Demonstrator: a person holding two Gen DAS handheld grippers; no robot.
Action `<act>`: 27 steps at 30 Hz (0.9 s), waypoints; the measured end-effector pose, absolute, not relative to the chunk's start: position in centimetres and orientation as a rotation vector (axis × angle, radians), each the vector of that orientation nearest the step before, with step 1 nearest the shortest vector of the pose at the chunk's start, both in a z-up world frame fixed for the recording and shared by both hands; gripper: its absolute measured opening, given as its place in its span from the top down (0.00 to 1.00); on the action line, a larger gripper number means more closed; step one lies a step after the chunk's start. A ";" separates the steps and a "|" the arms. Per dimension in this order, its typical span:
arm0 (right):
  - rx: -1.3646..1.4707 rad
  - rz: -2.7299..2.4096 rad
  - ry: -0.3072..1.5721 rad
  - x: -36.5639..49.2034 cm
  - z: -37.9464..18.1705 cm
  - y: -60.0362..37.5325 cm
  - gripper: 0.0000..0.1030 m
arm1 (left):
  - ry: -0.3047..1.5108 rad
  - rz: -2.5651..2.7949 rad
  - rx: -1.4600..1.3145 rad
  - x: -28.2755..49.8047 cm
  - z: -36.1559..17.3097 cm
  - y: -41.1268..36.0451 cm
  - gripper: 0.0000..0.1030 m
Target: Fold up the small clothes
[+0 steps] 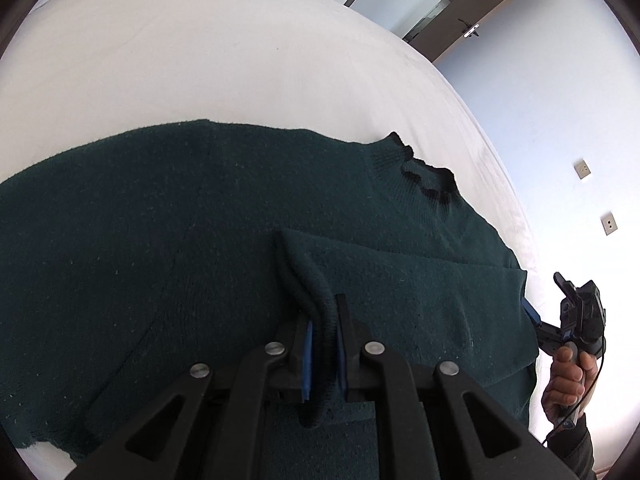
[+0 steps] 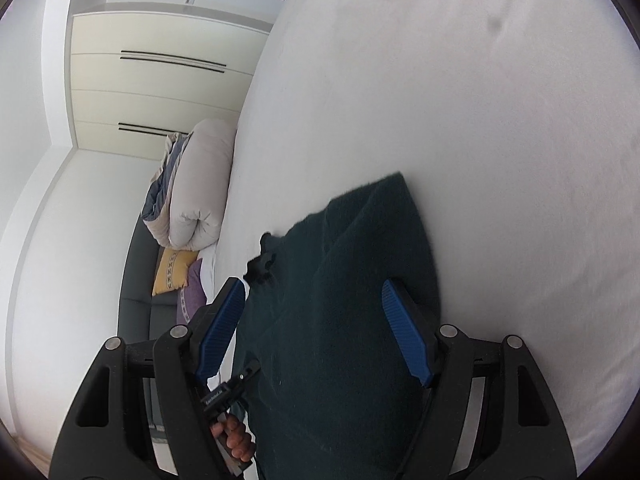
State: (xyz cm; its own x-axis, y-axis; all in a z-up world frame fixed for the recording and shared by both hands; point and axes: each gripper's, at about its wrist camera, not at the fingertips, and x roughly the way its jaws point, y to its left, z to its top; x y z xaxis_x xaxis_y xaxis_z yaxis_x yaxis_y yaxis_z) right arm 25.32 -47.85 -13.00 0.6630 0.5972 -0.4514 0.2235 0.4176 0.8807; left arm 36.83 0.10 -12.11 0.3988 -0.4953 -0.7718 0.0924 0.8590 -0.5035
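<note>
With its cuff (image 1: 316,360) lost between left tongs (image 1: 322,354), half-hidden sleeve (image 1: 400,292).

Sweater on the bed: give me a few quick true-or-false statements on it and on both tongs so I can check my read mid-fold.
1. The left tongs are shut on a fold of the dark green sweater. True.
2. The right tongs are clamped on the collar. False: their blue pads stand wide apart with nothing pressed between them; the collar lies beyond them.
3. The sweater lies on a white bed. True.
4. One sleeve is folded across the body of the sweater. True.
5. The sweater is bright red. False: it is dark green with a darker collar edge.
6. The bed carries a stack of folded clothes beside the sweater. False: only the sweater shows on it.
</note>
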 end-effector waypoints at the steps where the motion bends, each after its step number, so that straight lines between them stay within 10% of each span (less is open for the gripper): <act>1: 1.147 0.286 0.863 24.6 -13.0 -47.5 0.32 | 1.103 -0.387 -0.422 36.8 -12.1 0.1 0.89; 5: 1.136 0.324 0.879 21.3 -12.8 -46.3 0.32 | 1.108 -0.403 -0.474 36.5 -11.5 1.3 0.82; 9: 1.130 0.352 0.872 16.8 -11.7 -44.9 0.31 | 1.016 -0.375 -0.534 34.0 -8.8 4.2 0.25; 11: 1.139 0.383 0.850 14.6 -11.1 -44.0 0.31 | 0.957 -0.357 -0.562 31.9 -7.3 6.7 0.14; 27: 1.179 0.518 0.859 3.9 -7.7 -30.3 0.31 | 0.601 0.077 -1.337 12.0 -12.2 35.4 0.13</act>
